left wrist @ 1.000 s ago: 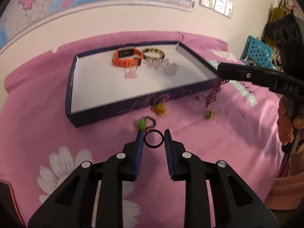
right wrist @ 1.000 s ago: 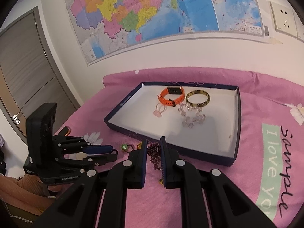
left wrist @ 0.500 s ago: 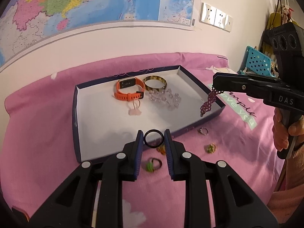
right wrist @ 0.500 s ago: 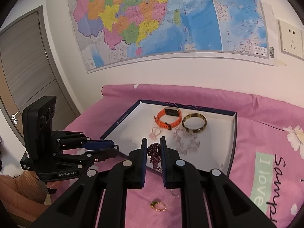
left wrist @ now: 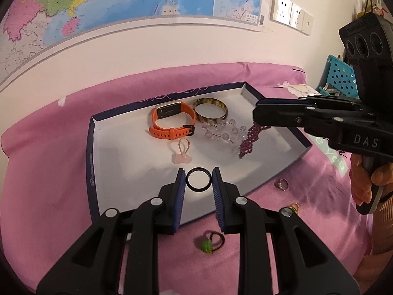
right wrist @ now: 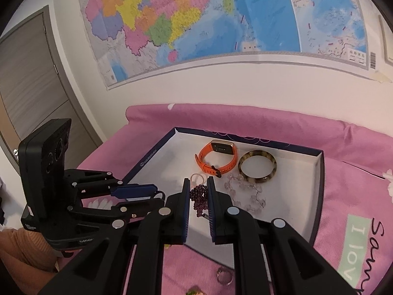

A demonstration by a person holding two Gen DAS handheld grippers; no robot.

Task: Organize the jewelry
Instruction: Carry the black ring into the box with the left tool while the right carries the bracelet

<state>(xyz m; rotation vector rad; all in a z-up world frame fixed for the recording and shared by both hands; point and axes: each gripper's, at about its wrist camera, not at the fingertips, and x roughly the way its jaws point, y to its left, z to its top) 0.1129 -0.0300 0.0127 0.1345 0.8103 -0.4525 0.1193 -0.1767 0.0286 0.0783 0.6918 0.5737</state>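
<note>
My left gripper [left wrist: 198, 174] is shut on a black ring [left wrist: 198, 183], held over the near part of the white tray [left wrist: 118, 152]. My right gripper [right wrist: 198, 184] is shut on a purple bead bracelet [right wrist: 199, 198] that dangles over the tray's right side, also seen as purple beads [left wrist: 251, 139] in the left wrist view. In the tray [right wrist: 316, 184] lie an orange watch [left wrist: 172, 120], a brown bangle [left wrist: 211, 109], a clear bead bracelet [left wrist: 223, 131] and a pink hair tie [left wrist: 183, 151].
On the pink bedspread [left wrist: 44, 172] in front of the tray lie a green-bead hair tie [left wrist: 212, 242], a silver ring [left wrist: 282, 184] and a gold ring [left wrist: 293, 206]. A map hangs on the wall behind. A blue basket [left wrist: 339, 73] stands at the right.
Both grippers have travelled forward from over the bedspread to above the tray, each still holding its piece. The loose rings and hair tie now lie nearer than the fingertips.
</note>
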